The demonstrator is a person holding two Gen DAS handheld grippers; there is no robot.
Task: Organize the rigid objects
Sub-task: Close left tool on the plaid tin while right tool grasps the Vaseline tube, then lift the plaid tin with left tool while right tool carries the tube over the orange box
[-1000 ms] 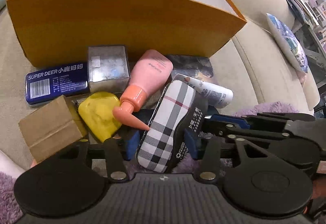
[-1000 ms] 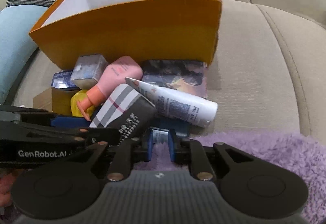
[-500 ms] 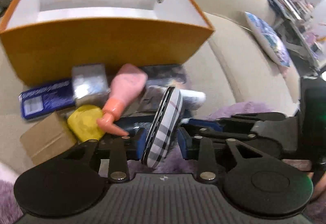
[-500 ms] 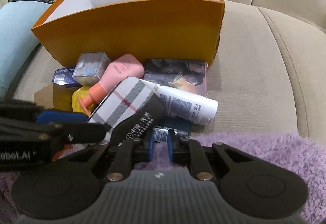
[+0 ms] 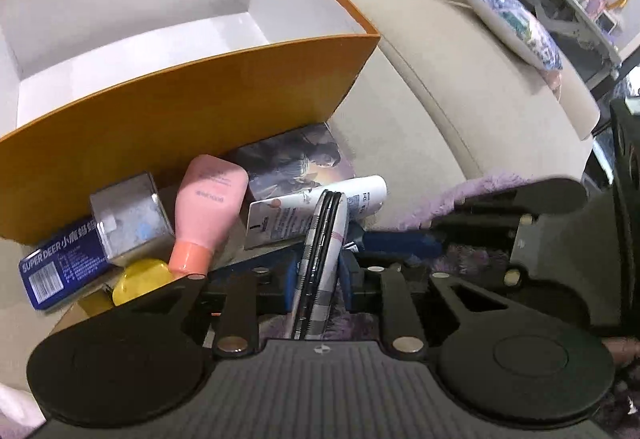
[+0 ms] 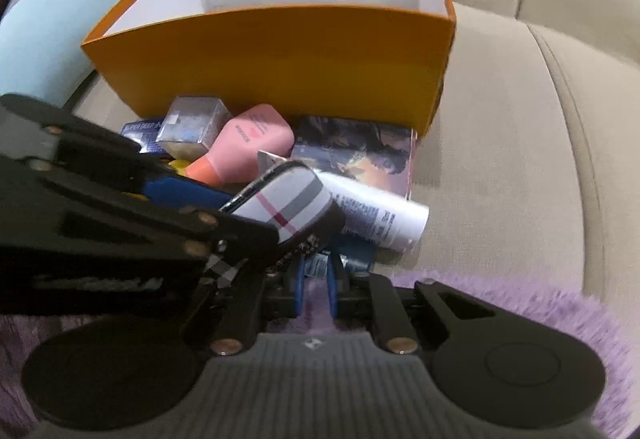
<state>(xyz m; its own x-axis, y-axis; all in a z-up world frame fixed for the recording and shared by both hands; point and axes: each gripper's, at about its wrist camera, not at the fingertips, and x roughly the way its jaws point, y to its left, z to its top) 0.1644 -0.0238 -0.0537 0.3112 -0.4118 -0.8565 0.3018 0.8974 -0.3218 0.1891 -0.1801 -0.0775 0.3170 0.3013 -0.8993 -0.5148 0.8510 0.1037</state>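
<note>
A plaid case [image 5: 320,251] stands edge-on between my left gripper's [image 5: 318,269] blue pads, which are shut on it; it is lifted a little off the pile. From the right wrist view the case [image 6: 288,207] shows its broad checked face. An orange box [image 5: 200,111] with a bare white inside stands just beyond. My right gripper [image 6: 316,279] sits low at the pile's near edge, its jaws almost together. A dark blue pack's edge lies at its tips; whether it is pinched I cannot tell.
Against the box [image 6: 280,59] lie a pink bottle [image 5: 210,199], a white tube [image 5: 360,195], a silver cube [image 5: 128,215], a blue tin [image 5: 60,263], a yellow piece [image 5: 140,275] and a picture box [image 5: 292,159]. All rest on a beige sofa with a purple rug [image 6: 520,299].
The left jaws closed on the plaid case, which turned from flat to edge-on and rose. The left view tilted up, showing the box's inside. The right gripper barely moved.
</note>
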